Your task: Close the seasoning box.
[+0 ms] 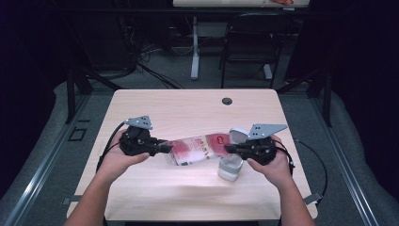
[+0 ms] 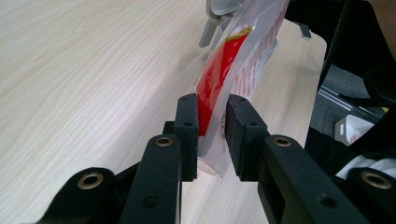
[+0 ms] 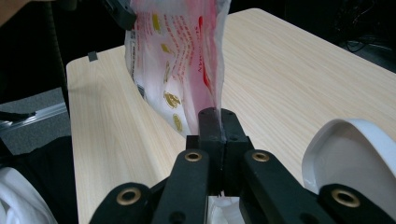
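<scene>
A clear plastic bag [image 1: 200,148] with red and white print hangs stretched between my two grippers, just above the wooden table [image 1: 188,108]. My left gripper [image 1: 164,147] is shut on the bag's left end; in the left gripper view the jaws [image 2: 212,105] squeeze the bag [image 2: 233,60] edge-on. At the bag's right end my right gripper [image 1: 229,149] is shut; the right gripper view shows its jaws [image 3: 216,114] pinching the rim of the bag [image 3: 177,56]. A white jar [image 1: 230,167] with its lid [image 1: 239,133] flipped open stands under the right gripper.
A cable hole [image 1: 227,100] sits near the table's far edge. Beyond the table are a black chair [image 1: 249,42] and a white desk leg [image 1: 195,47]. The jar's white lid [image 3: 345,144] rises close at the right of the right gripper view.
</scene>
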A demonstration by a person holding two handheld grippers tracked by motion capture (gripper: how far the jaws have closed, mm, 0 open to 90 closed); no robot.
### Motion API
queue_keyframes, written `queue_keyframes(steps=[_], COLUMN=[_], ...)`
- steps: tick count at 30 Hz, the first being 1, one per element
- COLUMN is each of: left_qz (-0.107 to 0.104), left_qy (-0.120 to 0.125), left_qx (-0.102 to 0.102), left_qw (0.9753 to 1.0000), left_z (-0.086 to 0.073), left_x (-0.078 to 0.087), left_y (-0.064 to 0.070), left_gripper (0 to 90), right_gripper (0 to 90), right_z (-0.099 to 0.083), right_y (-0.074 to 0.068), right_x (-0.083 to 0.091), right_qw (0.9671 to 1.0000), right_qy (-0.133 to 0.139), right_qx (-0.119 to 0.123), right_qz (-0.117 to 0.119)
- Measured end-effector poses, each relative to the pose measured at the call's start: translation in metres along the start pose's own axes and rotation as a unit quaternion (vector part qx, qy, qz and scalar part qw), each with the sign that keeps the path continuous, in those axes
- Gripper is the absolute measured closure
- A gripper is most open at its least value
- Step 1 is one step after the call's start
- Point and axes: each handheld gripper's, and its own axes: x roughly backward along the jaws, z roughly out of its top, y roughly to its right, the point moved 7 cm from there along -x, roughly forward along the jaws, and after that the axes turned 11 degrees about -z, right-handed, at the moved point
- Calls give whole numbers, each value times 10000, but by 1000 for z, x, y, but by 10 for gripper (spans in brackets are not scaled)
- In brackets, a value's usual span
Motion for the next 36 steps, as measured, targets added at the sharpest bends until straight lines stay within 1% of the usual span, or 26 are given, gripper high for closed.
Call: queue_keyframes(steps=[7,11,14,17,19,24,31,36], left_qz=[-38,-21,2,2,12,77,14,24], left_qy=[-37,-18,-9,27,3,17,94,89], left_qx=[13,13,9,4,-17,-40,57,67], left_qw=[10000,10000,10000,10000,10000,10000,9999,9999], left_z=[-7,-13,-17,-21,-24,-29,-38,-43], left_x=[-10,-16,-18,-21,-21,-23,-28,-31], left_y=[-3,-4,-6,-8,-8,-10,-14,-15], left_gripper=[746,738,730,719,710,703,704,692], right_gripper=[900,900,900,900,900,900,900,900], right_z=[2,6,10,13,15,18,22,24], right_y=[4,4,2,1,0,-3,-7,-10], right_x=[2,5,5,5,4,2,-2,-2], right_qw=[9998,9997,9998,9999,9998,9997,9993,9989], right_qy=[49,45,8,-117,-180,-228,-303,-343], right_qx=[-166,-194,-154,-24,59,119,240,325], right_qz=[98,134,146,113,94,51,-21,-42])
